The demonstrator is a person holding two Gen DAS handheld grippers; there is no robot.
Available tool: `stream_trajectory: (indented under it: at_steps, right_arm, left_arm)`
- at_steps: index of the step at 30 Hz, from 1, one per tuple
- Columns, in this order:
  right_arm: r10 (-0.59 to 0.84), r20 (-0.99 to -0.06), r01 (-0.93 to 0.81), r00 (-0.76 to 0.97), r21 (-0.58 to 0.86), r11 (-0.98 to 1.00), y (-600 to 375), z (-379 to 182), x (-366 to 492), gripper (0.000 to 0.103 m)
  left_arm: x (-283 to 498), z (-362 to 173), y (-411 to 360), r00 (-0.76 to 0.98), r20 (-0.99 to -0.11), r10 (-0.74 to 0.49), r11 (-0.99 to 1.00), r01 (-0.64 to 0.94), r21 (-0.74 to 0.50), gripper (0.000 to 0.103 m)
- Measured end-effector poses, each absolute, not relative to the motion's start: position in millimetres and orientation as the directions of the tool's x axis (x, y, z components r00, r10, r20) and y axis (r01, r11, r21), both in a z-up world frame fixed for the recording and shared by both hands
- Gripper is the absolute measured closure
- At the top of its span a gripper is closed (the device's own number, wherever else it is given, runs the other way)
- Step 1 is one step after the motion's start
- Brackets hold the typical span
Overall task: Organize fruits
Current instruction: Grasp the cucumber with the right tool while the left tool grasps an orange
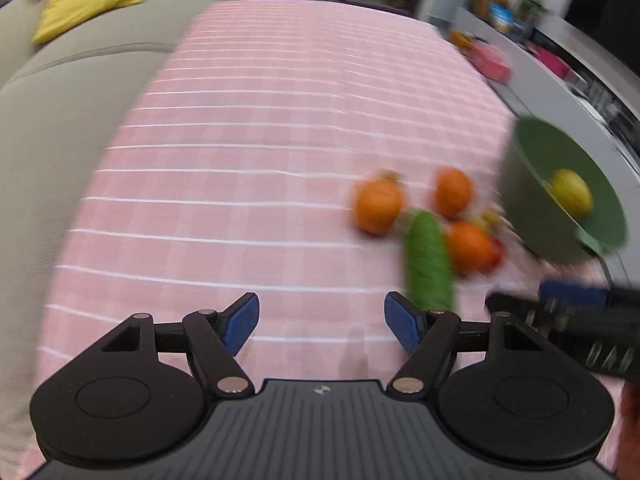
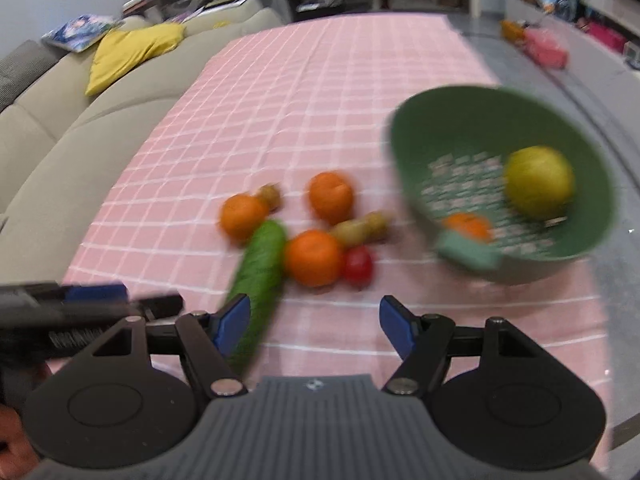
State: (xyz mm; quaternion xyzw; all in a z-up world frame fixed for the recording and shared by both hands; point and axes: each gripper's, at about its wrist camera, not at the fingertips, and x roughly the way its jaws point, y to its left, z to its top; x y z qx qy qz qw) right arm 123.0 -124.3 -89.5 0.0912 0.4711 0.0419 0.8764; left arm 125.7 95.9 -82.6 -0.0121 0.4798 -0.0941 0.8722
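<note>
A green colander bowl (image 2: 500, 136) stands on the pink checked cloth at the right and holds a yellow-green fruit (image 2: 538, 182) and one orange (image 2: 468, 226). Three oranges (image 2: 314, 258), a cucumber (image 2: 258, 280), a small red tomato (image 2: 359, 266) and two brownish pieces (image 2: 362, 230) lie left of it. My right gripper (image 2: 314, 326) is open and empty, just short of the cucumber's near end. My left gripper (image 1: 322, 326) is open and empty, left of the pile; the cucumber (image 1: 428, 264) and bowl (image 1: 560, 184) show at its right.
A beige sofa (image 2: 60, 128) with a yellow cushion (image 2: 128, 52) runs along the table's left side. The table's right edge is just past the bowl. Shelves and clutter stand at the far end. The right gripper's finger (image 1: 568, 312) shows in the left wrist view.
</note>
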Motion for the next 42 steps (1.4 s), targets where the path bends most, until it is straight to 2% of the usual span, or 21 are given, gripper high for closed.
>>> stream_trajectory:
  at_steps: [2, 5, 8, 9, 12, 21, 26, 28, 32, 36, 42]
  right_arm:
    - [0.204, -0.824, -0.008, 0.528, 0.236, 0.972, -106.1, -100.3, 129.9, 0.036]
    - [0.227, -0.838, -0.017, 0.496, 0.252, 0.968, -81.4, -117.8, 142.5, 0.045]
    - [0.19, -0.845, -0.005, 0.5, 0.217, 0.976, -71.4, -132.2, 152.1, 0.052]
    - [0.174, -0.847, -0.014, 0.501, 0.193, 0.981, -69.4, -133.2, 154.1, 0.06]
    - [0.197, -0.859, -0.027, 0.472, 0.209, 0.978, -75.8, -131.9, 156.1, 0.063]
    - [0.253, -0.916, -0.252, 0.312, 0.177, 0.951, -103.8, -122.6, 124.9, 0.065]
    - [0.277, -0.901, -0.263, 0.333, 0.193, 0.945, -131.5, -108.6, 115.5, 0.068]
    - [0.276, -0.9, -0.254, 0.337, 0.195, 0.947, -137.2, -104.2, 115.7, 0.073]
    - [0.291, -0.894, -0.261, 0.34, 0.208, 0.943, -134.7, -107.3, 121.5, 0.07]
    - [0.256, -0.895, -0.34, 0.364, 0.128, 0.931, -110.8, -114.6, 120.5, 0.067]
    - [0.246, -0.905, -0.391, 0.348, 0.098, 0.915, -96.8, -120.3, 115.4, 0.069]
  left_arm:
    - [130.0, -77.4, 119.0, 0.537, -0.829, -0.157, 0.987, 0.094, -0.127, 0.019]
    - [133.0, -74.5, 139.1, 0.547, -0.825, -0.141, 0.989, 0.044, -0.14, 0.019]
    - [133.7, -75.3, 140.4, 0.546, -0.824, -0.15, 0.987, 0.041, -0.153, 0.019]
    - [133.7, -77.0, 138.3, 0.544, -0.825, -0.156, 0.987, 0.05, -0.153, 0.019]
    - [137.0, -80.0, 128.0, 0.537, -0.827, -0.168, 0.986, 0.082, -0.147, 0.019]
    - [161.6, -82.7, 78.1, 0.546, -0.807, -0.226, 0.965, 0.238, -0.11, 0.019]
    - [168.7, -86.3, 50.8, 0.543, -0.806, -0.235, 0.943, 0.327, -0.055, 0.019]
    - [168.6, -88.8, 43.7, 0.542, -0.805, -0.242, 0.936, 0.348, -0.047, 0.019]
    - [174.6, -90.9, 35.7, 0.548, -0.807, -0.221, 0.935, 0.354, -0.016, 0.019]
    - [181.6, -89.6, 33.8, 0.544, -0.807, -0.231, 0.937, 0.347, -0.034, 0.019]
    - [181.9, -89.0, 10.7, 0.543, -0.795, -0.271, 0.884, 0.467, 0.018, 0.019]
